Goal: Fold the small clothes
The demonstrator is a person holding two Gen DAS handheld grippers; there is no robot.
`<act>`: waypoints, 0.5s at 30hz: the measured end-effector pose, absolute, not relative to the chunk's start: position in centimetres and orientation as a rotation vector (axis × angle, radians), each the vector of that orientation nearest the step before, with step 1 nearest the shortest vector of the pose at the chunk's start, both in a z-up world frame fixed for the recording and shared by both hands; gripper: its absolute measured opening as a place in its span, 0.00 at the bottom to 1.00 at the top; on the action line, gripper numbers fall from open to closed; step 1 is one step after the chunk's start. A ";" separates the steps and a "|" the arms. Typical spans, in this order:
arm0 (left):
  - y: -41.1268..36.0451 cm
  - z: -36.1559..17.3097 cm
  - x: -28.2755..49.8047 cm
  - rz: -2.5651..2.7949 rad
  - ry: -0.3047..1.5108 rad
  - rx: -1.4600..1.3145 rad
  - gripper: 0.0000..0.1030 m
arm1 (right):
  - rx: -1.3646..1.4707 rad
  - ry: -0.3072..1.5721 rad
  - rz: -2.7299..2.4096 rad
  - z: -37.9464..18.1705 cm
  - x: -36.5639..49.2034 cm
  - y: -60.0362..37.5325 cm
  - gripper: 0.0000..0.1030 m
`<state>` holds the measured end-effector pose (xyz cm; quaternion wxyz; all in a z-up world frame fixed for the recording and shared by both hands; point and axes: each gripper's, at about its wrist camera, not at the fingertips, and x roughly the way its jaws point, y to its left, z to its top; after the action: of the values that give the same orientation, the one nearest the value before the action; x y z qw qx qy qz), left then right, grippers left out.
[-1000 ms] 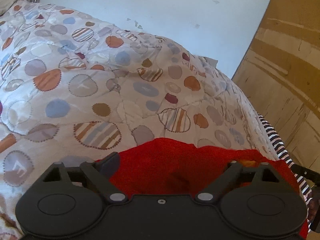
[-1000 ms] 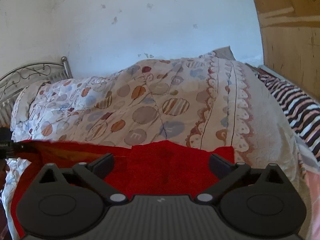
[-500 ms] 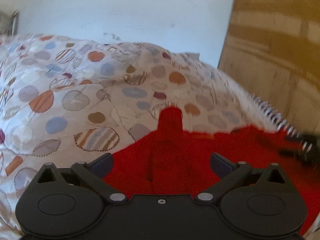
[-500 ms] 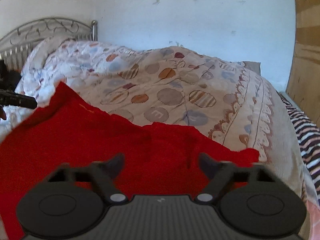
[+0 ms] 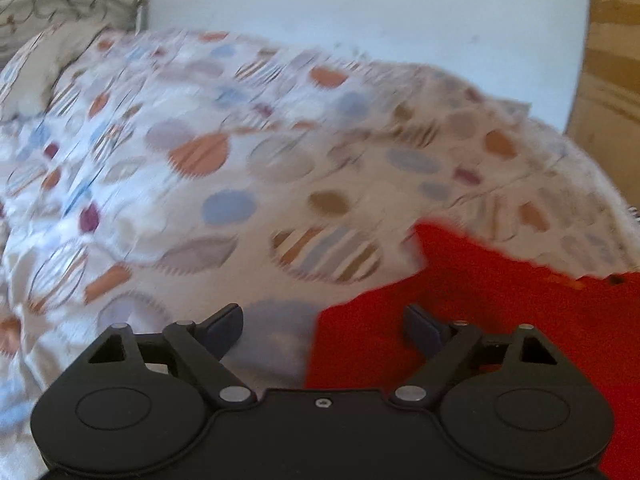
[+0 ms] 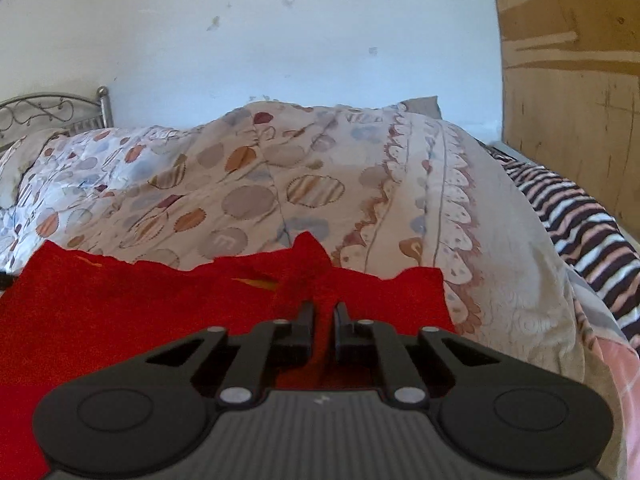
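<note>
A red garment (image 6: 140,304) lies on the patterned quilt. In the right wrist view my right gripper (image 6: 323,316) is shut on a raised fold of the red garment near its far edge. In the left wrist view, which is blurred, the red garment (image 5: 500,312) fills the lower right. My left gripper (image 5: 322,326) is open and empty; its left finger is over the quilt and its right finger over the garment's left edge.
A quilt with coloured circles (image 6: 280,184) (image 5: 240,184) covers the bed. A metal headboard (image 6: 48,112) stands at the far left. A striped cloth (image 6: 580,208) lies at the right. A wooden board (image 6: 568,80) leans on the right; a white wall is behind.
My right gripper has closed on a fold of the red garment. My left gripper has swung left, so the garment now lies to its right.
</note>
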<state>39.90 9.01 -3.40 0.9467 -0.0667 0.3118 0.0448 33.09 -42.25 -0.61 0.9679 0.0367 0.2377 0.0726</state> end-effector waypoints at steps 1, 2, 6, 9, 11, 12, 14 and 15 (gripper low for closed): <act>9.4 -3.6 39.5 0.089 0.633 -0.150 0.85 | 0.075 0.474 0.135 -0.5 32.9 -42.3 0.29; 9.8 -3.5 39.1 0.084 0.625 -0.172 0.85 | 0.075 0.466 0.126 -0.4 32.6 -42.5 0.37; 10.7 -2.2 37.0 0.079 0.565 -0.215 0.95 | 0.046 0.447 0.087 0.3 31.3 -42.7 0.65; 11.0 -1.2 35.4 0.080 0.530 -0.228 0.99 | 0.027 0.423 0.041 0.8 30.2 -42.8 0.86; 11.1 -0.6 34.1 0.076 0.527 -0.226 0.99 | 0.037 0.404 0.032 1.2 29.3 -43.0 0.93; 10.9 -0.4 33.5 0.074 0.531 -0.220 0.99 | 0.042 0.394 0.038 1.3 28.8 -43.0 0.99; 10.7 -0.2 32.2 0.063 0.534 -0.211 0.99 | 0.036 0.387 0.058 1.4 27.9 -42.7 1.00; 10.7 -0.1 31.5 0.057 0.534 -0.211 0.99 | 0.027 0.391 0.071 1.4 27.5 -42.4 1.00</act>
<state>31.49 10.66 -0.13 0.9587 -0.1040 0.2634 0.0281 27.53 -42.45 1.36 0.9802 0.0133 0.1943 0.0353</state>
